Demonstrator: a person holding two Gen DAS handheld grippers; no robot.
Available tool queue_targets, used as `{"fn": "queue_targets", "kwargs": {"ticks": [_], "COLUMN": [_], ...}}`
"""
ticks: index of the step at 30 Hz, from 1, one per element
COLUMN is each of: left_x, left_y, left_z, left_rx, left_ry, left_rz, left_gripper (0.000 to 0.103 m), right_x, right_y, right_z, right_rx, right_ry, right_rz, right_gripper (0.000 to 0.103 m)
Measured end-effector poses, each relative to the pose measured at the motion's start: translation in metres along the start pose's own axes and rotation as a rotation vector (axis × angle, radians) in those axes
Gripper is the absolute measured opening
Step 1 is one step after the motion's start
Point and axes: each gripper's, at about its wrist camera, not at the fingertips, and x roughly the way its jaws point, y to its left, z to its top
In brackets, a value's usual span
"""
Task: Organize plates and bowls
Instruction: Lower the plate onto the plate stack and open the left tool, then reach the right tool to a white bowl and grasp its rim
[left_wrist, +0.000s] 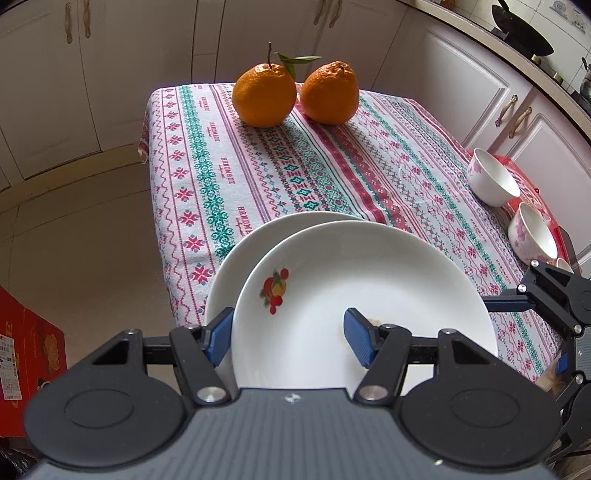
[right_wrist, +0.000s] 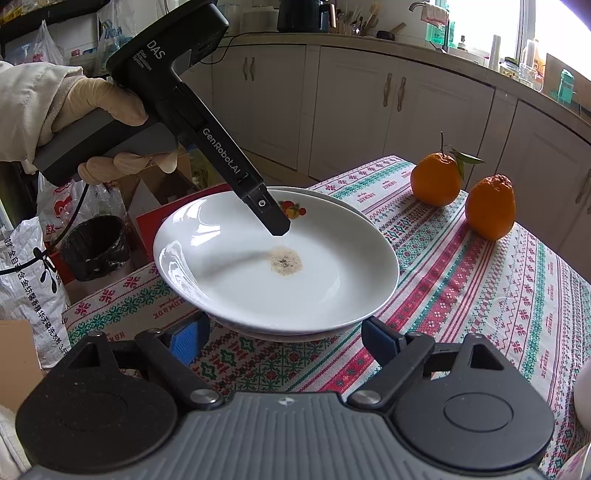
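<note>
A: Your left tongs (left_wrist: 290, 338) are over the near rim of the top plate (left_wrist: 369, 280) — one blue pad (left_wrist: 218, 338) outside the rim on the left, the other inside the dish. Jaws apart; whether they actually pinch the rim, I can't tell.

B: Which way is the plate sitting?

A: It's round, so no long axis, but it's tilted — in the right wrist view the left edge rides higher than the right. The fruit print (left_wrist: 274, 290) sits left of centre in your left view, and there's a brown stain (right_wrist: 285, 261) in the well.

B: And underneath?

A: A second plate (left_wrist: 251, 243) beneath it, peeking out at the upper left, on the patterned cloth of the bench (left_wrist: 332, 166).

B: Right side?

A: Your right tongs (right_wrist: 286, 341) are spread wide, low and just short of the plate's near edge, touching nothing — the plate lies straight ahead of them.

B: Anything else?

A: Two oranges (left_wrist: 295, 94) at the far end, and two flowered bowls (left_wrist: 513, 206) at the right edge.
</note>
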Motion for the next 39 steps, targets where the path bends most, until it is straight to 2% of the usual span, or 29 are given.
{"fn": "queue_targets", "kwargs": {"ticks": [7,16,20,25,30,35,39], "left_x": [-0.003,-0.007,-0.008,-0.012,-0.023,-0.038,-0.048], "left_y": [-0.001,-0.004,-0.007,-0.010,-0.030,-0.068,-0.106], "left_z": [0.001,0.002,0.002,0.000,-0.007,-0.020,-0.037], "left_rx": [0.007,0.018,0.034,0.048,0.098,0.169,0.181], "left_ry": [-0.010,-0.046,-0.061,-0.087,-0.162,-0.288,-0.389], "left_rz": [0.015,0.041,0.077,0.103,0.147,0.200,0.242], "left_gripper": [0.062,0.072,0.077,0.078,0.079,0.083,0.084], "right_x": [0.000,-0.001,-0.004,-0.012,-0.027,-0.052,-0.074], "right_y": [0.001,0.000,-0.001,-0.004,-0.009,-0.019,-0.025], "right_z": [0.000,-0.002,-0.004,-0.006,-0.010,-0.016,-0.024], "right_rx": [0.002,0.012,0.018,0.029,0.045,0.086,0.113], "right_ry": [-0.006,0.004,0.008,0.005,-0.014,-0.048,-0.078], "right_rz": [0.001,-0.013,-0.018,-0.024,-0.044,-0.077,-0.127], "right_gripper": [0.092,0.094,0.095,0.098,0.102,0.103,0.103]}}
